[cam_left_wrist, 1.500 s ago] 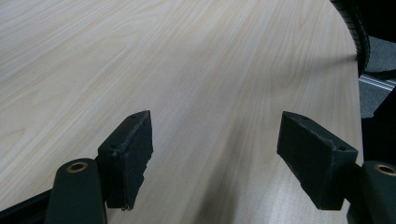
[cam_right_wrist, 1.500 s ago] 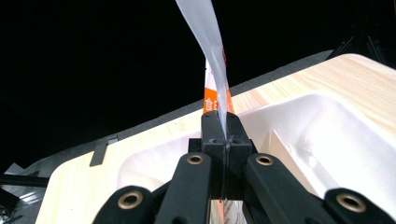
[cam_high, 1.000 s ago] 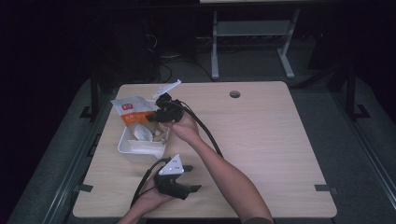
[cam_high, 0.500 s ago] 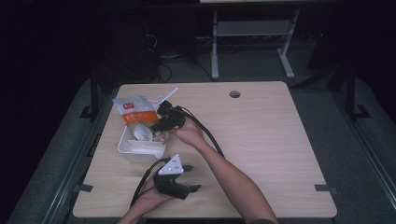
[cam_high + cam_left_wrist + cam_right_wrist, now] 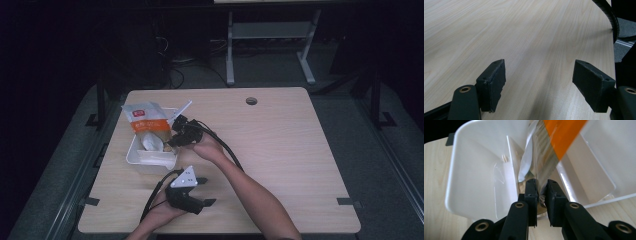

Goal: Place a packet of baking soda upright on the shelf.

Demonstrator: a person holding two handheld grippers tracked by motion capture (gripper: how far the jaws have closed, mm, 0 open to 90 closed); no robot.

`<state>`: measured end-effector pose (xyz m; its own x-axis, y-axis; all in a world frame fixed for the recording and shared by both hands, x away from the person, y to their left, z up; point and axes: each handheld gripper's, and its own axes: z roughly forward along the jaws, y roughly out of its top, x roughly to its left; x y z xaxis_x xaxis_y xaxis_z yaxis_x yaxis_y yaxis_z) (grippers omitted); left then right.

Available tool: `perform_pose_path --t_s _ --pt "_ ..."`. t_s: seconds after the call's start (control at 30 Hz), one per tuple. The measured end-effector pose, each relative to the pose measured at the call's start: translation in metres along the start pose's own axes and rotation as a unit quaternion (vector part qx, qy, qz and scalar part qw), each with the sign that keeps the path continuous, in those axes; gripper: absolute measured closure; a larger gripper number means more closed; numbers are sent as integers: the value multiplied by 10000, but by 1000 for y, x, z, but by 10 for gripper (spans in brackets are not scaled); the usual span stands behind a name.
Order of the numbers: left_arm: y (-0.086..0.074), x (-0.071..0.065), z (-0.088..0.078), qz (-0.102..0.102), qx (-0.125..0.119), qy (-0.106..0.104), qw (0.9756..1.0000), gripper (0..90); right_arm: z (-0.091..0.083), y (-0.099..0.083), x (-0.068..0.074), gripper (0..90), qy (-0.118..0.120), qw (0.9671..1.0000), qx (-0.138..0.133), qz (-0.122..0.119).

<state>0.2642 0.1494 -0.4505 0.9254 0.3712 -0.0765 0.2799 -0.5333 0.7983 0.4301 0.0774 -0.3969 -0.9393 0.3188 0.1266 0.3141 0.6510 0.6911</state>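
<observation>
On the bench (image 5: 280, 145), near its left edge, stands a white bin (image 5: 145, 159) with an orange-and-white snack bag (image 5: 146, 125) rising out of its far end. The right gripper (image 5: 172, 141) reaches into the bin from the bin's right side; in the right gripper view its jaws have just been closing and stand almost together, pinching the crinkled lower edge of the snack bag (image 5: 544, 157) low against the white bin (image 5: 474, 177), beside a thin upright divider inside it. The left gripper (image 5: 206, 191) rests at the near edge of the bench, just in front of the bin and apart from it; in the left gripper view its jaws stand wide apart over bare wood with nothing between them. A black cable (image 5: 227, 150) trails from the right gripper across the bench.
</observation>
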Motion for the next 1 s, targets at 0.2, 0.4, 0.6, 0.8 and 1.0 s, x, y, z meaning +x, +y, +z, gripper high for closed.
perform_pose_path --t_s 0.2,0.4,0.6,0.8,1.0 --pt "0 0 0 -3 -5 -7 10000 262 11 -9 0 808 -158 9998 55 64" --pt "0 -1 1 16 22 -11 10000 262 11 -9 -2 748 -76 9998 75 139" --pt "0 0 1 8 18 -15 10000 262 3 -7 -4 802 -1 9995 -209 229" --pt "1 0 1 20 22 -23 10000 262 12 -9 -4 852 -15 9999 8 169" --pt "0 -1 1 18 15 -14 10000 262 11 -11 -6 776 79 9995 -42 313"
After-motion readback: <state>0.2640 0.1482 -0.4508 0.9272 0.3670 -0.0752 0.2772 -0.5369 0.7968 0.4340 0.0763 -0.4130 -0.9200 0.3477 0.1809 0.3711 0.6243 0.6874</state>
